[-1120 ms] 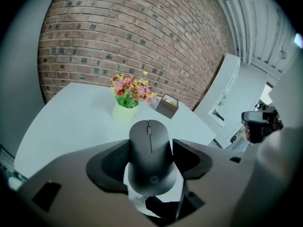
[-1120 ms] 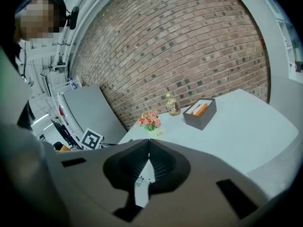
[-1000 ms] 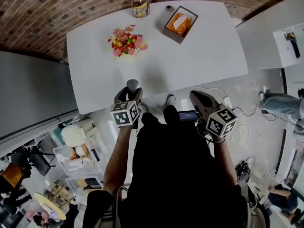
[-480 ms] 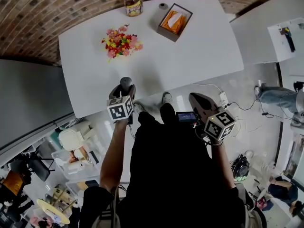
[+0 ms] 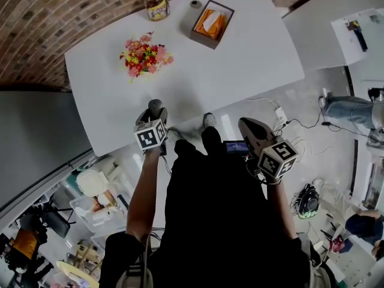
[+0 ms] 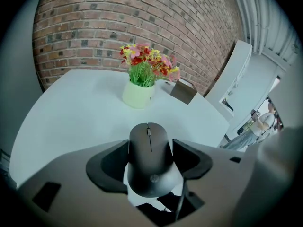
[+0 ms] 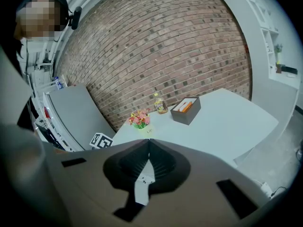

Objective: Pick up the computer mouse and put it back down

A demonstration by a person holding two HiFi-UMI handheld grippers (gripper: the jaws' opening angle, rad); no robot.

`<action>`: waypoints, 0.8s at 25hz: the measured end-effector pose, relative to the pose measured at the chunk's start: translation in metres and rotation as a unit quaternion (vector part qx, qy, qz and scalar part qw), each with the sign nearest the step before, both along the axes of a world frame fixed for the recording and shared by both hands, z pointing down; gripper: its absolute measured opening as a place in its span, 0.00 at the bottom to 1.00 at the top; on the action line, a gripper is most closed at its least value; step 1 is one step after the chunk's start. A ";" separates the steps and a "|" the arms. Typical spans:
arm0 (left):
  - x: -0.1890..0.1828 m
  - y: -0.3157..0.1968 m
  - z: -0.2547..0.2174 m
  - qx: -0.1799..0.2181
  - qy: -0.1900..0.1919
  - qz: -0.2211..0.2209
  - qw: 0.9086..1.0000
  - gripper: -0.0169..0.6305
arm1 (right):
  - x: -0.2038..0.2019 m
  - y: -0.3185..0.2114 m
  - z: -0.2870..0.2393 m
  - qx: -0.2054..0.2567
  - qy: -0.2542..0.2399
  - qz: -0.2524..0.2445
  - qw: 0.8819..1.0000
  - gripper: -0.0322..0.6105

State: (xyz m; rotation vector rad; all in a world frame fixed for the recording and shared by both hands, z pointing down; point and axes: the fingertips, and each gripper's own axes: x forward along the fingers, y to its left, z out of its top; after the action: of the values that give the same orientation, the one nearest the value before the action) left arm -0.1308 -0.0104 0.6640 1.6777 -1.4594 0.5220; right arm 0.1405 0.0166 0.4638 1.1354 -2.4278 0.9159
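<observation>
Left hand-held gripper (image 5: 154, 113) has come down toward the near edge of the tabletop (image 5: 198, 71) since the earlier head views; its marker cube now shows smaller and sits closer to the tabletop edge. The grip has not changed.

**Left hand-held gripper.** The jaws stand wide and are clamped on the computer mouse (image 6: 149, 157), with one pad against each flank. The mouse points away from the person, toward the flower pot (image 6: 138, 94).

**Position of the mouse.** The mouse is in the left jaws, at the near edge of the tabletop. Its nose lies over the white surface. Its tail appears to overhang the edge, since dark clothing shows beneath it. Contact between the mouse and the tabletop cannot be confirmed from either view.

**Right hand-held gripper (image 7: 148, 142).** The jaws are closed tip to tip with nothing between them. The unit is held off the tabletop at the person's right and takes no part in the work.

**Meaning for the task.** The pick-up is judged complete, and the descent reads as the put-down step in progress. Release should wait until the whole underside of the mouse is supported, because setting it down this close to the edge risks tipping it off. The flower pot, tissue box (image 5: 209, 24) and bottle (image 5: 156, 5) stand well apart from the landing area.
</observation>
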 end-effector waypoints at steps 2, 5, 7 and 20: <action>-0.003 -0.001 0.005 -0.006 -0.002 -0.001 1.000 0.50 | 0.001 0.002 0.000 -0.001 0.003 0.006 1.000 0.08; -0.006 -0.003 0.011 -0.013 -0.009 0.002 1.000 0.50 | 0.002 0.005 0.000 -0.003 0.008 0.011 1.000 0.08; -0.008 -0.005 0.016 -0.017 -0.013 0.005 1.000 0.50 | 0.003 0.008 0.000 -0.005 0.010 0.015 1.000 0.07; -0.010 -0.014 0.034 -0.034 -0.037 0.014 0.999 0.50 | 0.018 0.021 0.001 -0.013 0.020 0.042 0.999 0.08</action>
State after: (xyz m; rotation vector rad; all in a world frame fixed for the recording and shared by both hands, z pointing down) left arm -0.1409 -0.0239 0.6984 1.6425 -1.4557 0.6486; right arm 0.1586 0.0381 0.4650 1.2435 -2.3458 0.9368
